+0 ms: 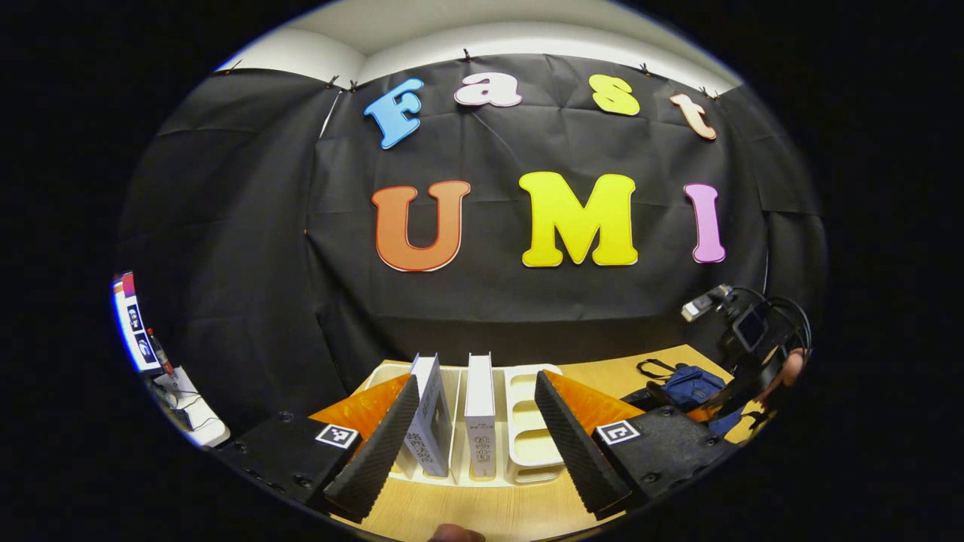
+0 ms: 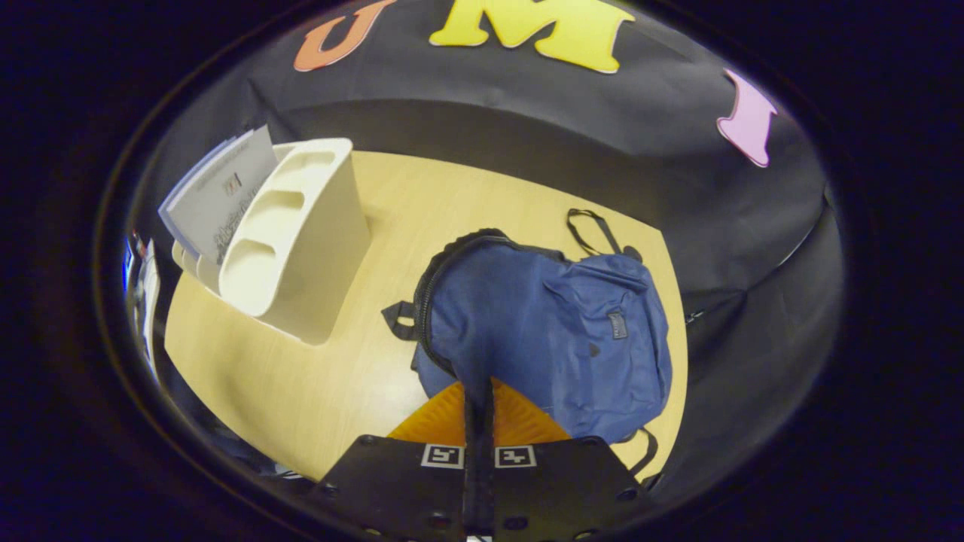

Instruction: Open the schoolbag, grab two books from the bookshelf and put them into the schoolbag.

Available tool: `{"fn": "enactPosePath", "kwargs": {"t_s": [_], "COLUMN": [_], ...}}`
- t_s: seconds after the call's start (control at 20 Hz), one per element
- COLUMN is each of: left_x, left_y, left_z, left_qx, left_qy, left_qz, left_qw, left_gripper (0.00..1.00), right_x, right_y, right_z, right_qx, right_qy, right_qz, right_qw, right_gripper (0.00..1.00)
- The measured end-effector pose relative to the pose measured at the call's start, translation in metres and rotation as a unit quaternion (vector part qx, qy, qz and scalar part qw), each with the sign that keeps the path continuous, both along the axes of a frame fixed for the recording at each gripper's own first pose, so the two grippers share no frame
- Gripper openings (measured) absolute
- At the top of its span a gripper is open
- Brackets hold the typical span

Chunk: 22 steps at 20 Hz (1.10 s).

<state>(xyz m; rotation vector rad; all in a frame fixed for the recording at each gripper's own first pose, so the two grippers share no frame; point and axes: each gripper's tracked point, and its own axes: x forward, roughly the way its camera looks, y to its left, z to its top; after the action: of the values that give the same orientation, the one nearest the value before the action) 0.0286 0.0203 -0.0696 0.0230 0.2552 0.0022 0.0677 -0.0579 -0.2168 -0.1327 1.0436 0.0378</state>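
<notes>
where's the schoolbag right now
In the right gripper view the schoolbag lies on the table, right of the bookshelf, just beyond the right gripper.

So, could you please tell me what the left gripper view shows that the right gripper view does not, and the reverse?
Left gripper view: the open left gripper facing the two white books, seen edge-on, standing side by side in the white plastic book rack.

Right gripper view: the right gripper, fingers together, at the blue fabric schoolbag by its black zip edge, seen from above. Whether it pinches anything is unclear.

Shared: the rack, the schoolbag and the light wooden table.
</notes>
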Motion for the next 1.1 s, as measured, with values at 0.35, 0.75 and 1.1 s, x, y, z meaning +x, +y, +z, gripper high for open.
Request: {"fn": "enactPosePath", "kwargs": {"t_s": [0.35, 0.75, 1.1], "left_x": [0.042, 0.082, 0.092], "left_y": [-0.008, -0.006, 0.006], "left_z": [-0.026, -0.052, -0.101], "left_qx": [-0.009, -0.016, -0.001], "left_qy": [0.091, 0.225, 0.399], "left_qz": [-0.02, -0.042, -0.062], "left_qw": [0.996, 0.973, 0.915], "left_gripper": [0.99, 0.99, 0.98], "right_x": [0.006, 0.008, 0.002], "right_y": [-0.07, -0.132, -0.144], "right_z": [0.058, 0.09, 0.092], "right_qx": [0.02, 0.037, 0.063], "right_qy": [-0.018, -0.027, -0.026], "right_qz": [-0.02, -0.03, -0.034], "right_qw": [0.999, 0.999, 0.997], "right_gripper": [0.0, 0.0, 0.0]}}
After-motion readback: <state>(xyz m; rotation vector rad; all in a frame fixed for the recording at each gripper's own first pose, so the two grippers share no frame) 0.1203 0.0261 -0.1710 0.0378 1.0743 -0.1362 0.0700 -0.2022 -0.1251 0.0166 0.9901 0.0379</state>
